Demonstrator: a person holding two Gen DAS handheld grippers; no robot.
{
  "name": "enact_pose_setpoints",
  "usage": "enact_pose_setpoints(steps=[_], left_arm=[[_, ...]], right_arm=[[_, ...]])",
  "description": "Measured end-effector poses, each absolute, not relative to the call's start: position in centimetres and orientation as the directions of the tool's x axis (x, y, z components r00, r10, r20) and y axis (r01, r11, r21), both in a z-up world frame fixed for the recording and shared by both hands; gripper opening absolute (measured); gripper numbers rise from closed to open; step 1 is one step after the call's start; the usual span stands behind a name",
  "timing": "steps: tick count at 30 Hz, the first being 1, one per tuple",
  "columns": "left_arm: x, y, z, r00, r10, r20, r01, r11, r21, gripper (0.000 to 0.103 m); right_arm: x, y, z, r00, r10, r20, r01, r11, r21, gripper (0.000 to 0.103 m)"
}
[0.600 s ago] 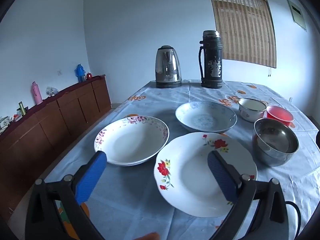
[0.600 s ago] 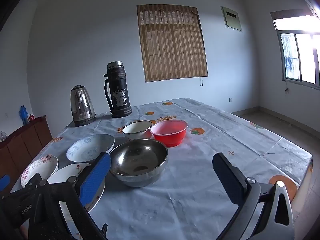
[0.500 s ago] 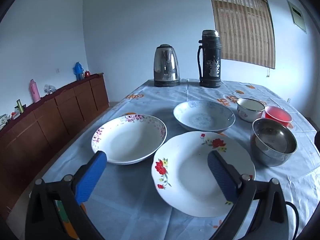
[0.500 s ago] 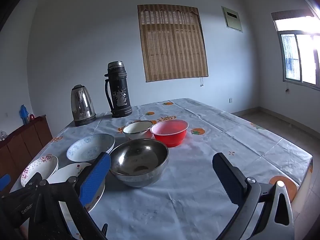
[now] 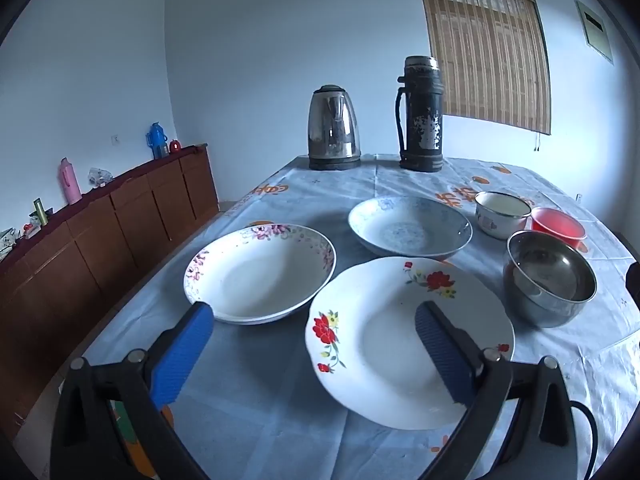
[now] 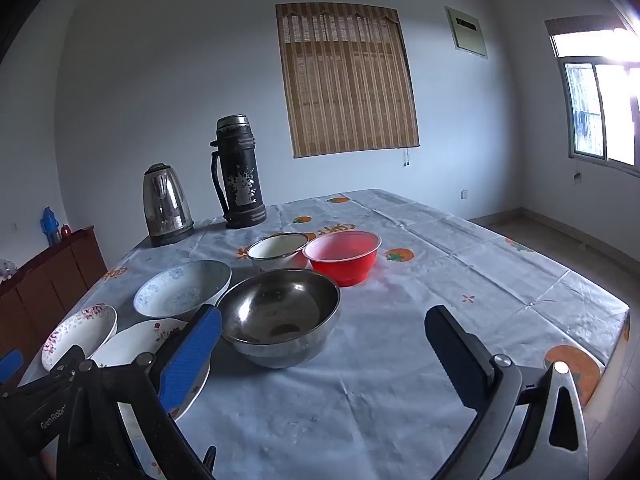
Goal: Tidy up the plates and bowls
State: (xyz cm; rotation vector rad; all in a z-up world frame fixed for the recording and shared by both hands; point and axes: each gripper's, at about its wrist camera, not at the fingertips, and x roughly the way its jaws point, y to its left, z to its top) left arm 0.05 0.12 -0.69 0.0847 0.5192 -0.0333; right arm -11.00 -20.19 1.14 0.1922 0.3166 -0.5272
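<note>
Three plates lie close together on the blue tablecloth (image 5: pixel 260 420): a red-flowered white plate (image 5: pixel 384 340) nearest, a pink-rimmed deep plate (image 5: pixel 260 272) to its left, a pale blue patterned plate (image 5: pixel 408 228) behind. To the right stand a steel bowl (image 5: pixel 550 278), a white enamel bowl (image 5: pixel 502 214) and a red bowl (image 5: pixel 558 228). My left gripper (image 5: pixel 314 322) hovers open above the near edge of the flowered plate, holding nothing. My right gripper (image 6: pixel 322 326) is open and empty just in front of the steel bowl (image 6: pixel 280 316), with the red bowl (image 6: pixel 344 254) and enamel bowl (image 6: pixel 276 250) beyond.
A steel kettle (image 5: pixel 334 128) and a tall black thermos (image 5: pixel 420 116) stand at the table's far end. A wooden sideboard (image 5: pixel 100 236) with bottles runs along the left wall. The right half of the tablecloth (image 6: pixel 460 280) is bare; its corner edge (image 6: pixel 624 320) drops off at right.
The left wrist view has shifted slightly, so the plates sit a little lower and to the left in frame. The right gripper's view is unchanged. Both grippers stay open.
</note>
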Motion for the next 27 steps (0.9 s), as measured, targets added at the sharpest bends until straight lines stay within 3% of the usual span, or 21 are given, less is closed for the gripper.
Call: enact_pose_setpoints(steps=[27], left_arm=[[0.67, 1.05, -1.07, 0.857, -0.003, -0.515, 0.043, 0.997, 0.066, 0.102]], right_arm=[[-10.11, -19.33, 1.0, 0.841, -0.41, -0.353, 0.467, 0.88, 0.089, 0.102]])
